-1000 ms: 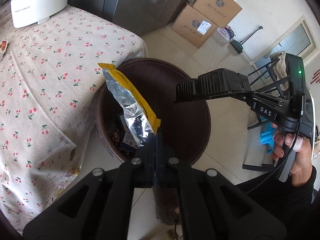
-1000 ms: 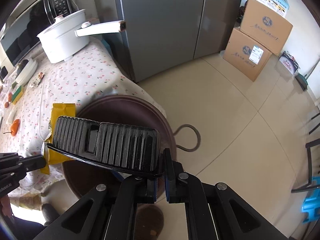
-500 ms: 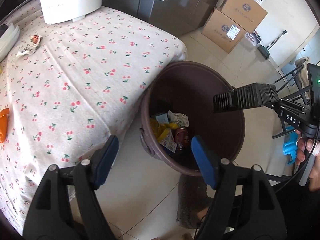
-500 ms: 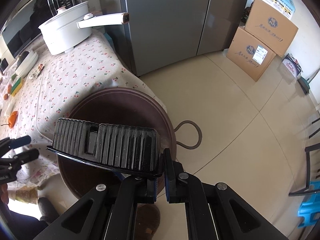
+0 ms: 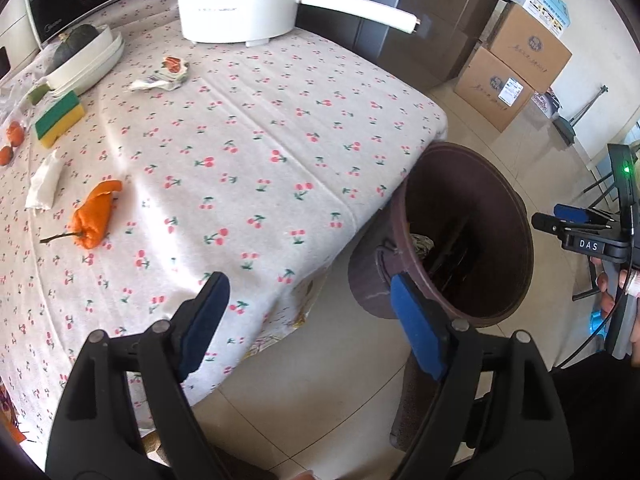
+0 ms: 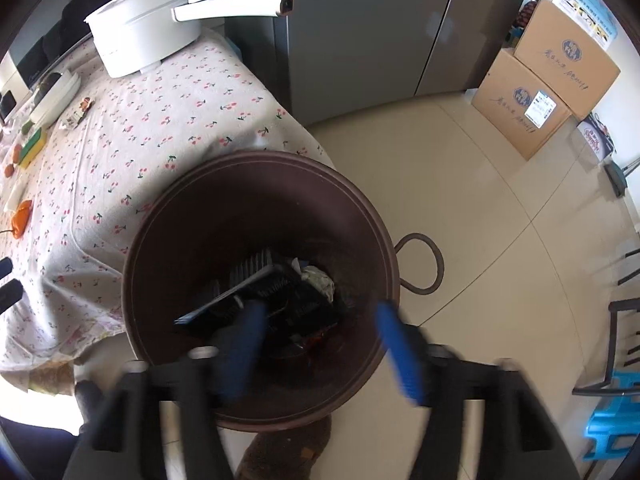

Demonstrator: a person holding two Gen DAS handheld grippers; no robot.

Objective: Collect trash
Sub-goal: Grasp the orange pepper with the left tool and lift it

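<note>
Left wrist view: the left gripper [image 5: 308,316] has just been opening, its jaws spread and empty, over the table's [image 5: 256,152] edge beside the brown bin [image 5: 516,240]; right wrist view: the right gripper [image 6: 320,344] has just been opening, jaws apart with nothing between them, above the bin [image 6: 160,236]; a black ribbed tray [image 6: 256,280] lies inside on other trash.

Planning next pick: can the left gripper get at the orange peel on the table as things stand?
Probably yes. The left gripper is open and empty, and the orange peel lies alone on bare tablecloth, nothing between them.
</note>
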